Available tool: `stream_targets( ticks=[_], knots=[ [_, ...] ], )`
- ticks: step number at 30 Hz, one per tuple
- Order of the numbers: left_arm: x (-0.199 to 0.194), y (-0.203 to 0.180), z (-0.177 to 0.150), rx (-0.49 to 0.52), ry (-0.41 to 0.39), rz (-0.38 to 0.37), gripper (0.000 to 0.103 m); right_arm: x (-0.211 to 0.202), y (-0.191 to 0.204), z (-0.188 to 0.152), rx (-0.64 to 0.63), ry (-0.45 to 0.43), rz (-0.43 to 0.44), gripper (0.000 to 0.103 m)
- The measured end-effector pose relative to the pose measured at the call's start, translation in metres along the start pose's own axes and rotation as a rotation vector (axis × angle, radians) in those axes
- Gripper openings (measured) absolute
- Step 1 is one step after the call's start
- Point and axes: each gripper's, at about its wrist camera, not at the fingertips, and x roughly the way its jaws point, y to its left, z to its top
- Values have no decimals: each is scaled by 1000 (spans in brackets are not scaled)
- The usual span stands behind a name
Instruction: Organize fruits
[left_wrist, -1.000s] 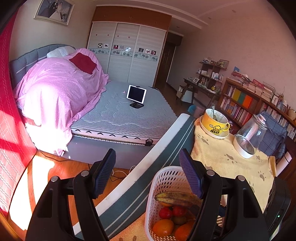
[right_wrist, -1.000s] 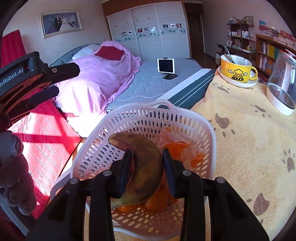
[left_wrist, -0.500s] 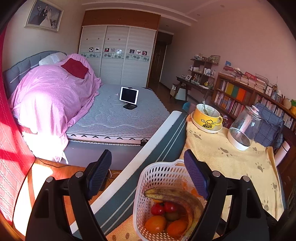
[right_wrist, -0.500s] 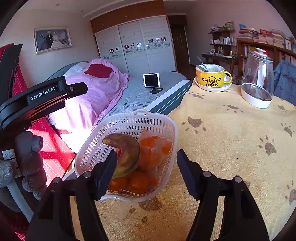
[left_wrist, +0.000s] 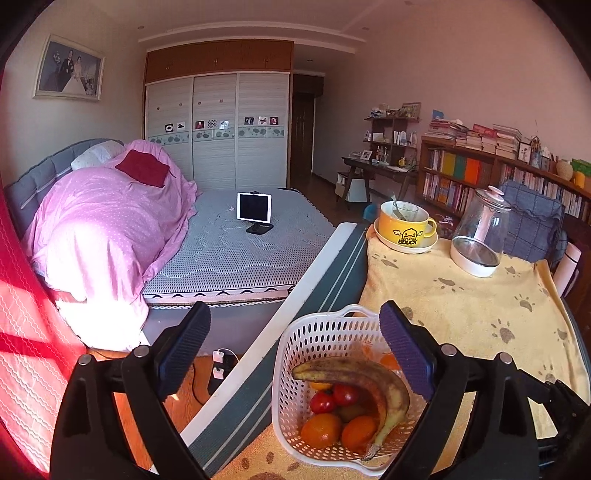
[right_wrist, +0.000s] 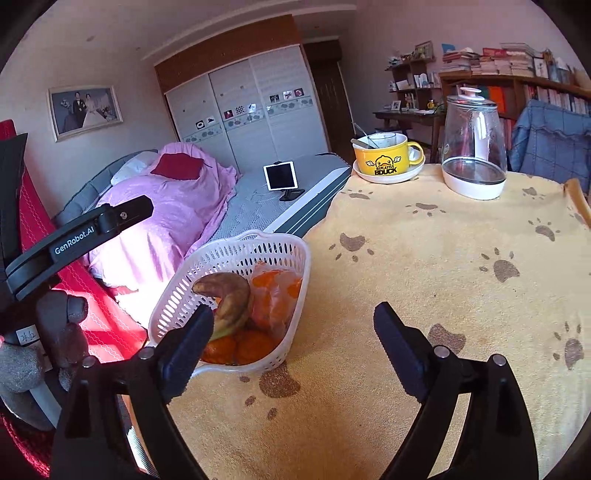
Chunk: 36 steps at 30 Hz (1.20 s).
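Left to right. The left tongs (left_wrist: 295, 350) hang over the table's left edge with jaws wide apart and nothing between them. Below them stands the white basket (left_wrist: 295, 339) on the yellow paw-print cloth (left_wrist: 461, 306) of the table. In the basket lie a browned banana (left_wrist: 369, 373), two red fruits (left_wrist: 334, 398), two oranges (left_wrist: 321, 430) and a greenish fruit between them. The right tongs (right_wrist: 293, 328) stand equally wide apart and empty, just right of the basket, over bare cloth. At the far end of the table are a yellow mug (right_wrist: 384, 158) on a saucer and a glass jar (right_wrist: 472, 147).

Progress, as a judgement: all visible fruit lies in the basket and none on the cloth, so the gathering appears finished or nearly so.

Not resolved: the orange mass in clear wrap (right_wrist: 275, 295) beside the banana, seen from the right wrist, cannot be identified with certainty. The basket floor is covered by fruit. The table's near edge is cut off behind both tongs.
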Motion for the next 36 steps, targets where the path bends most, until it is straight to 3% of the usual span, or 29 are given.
stream_targets(
  ticks=[8,16,25,29,36],
  knots=[
    [-26,-5,-22,118,-32,15,97,-16,1,-4,10,-30,-9,92],
    [-35,0,-42,145,-14,16,97,-26,13,-9,-22,-32,-43,98],
    [-33,2,-58,178,-12,67,100,-35,42,-17,-203,-91,-226,98],
    [-30,5,-67,190,8,72,100,-32,37,-16,-172,-60,-173,98],
    [-26,11,-76,198,30,92,100,-21,53,-25,-267,-53,-227,98]
  ],
)
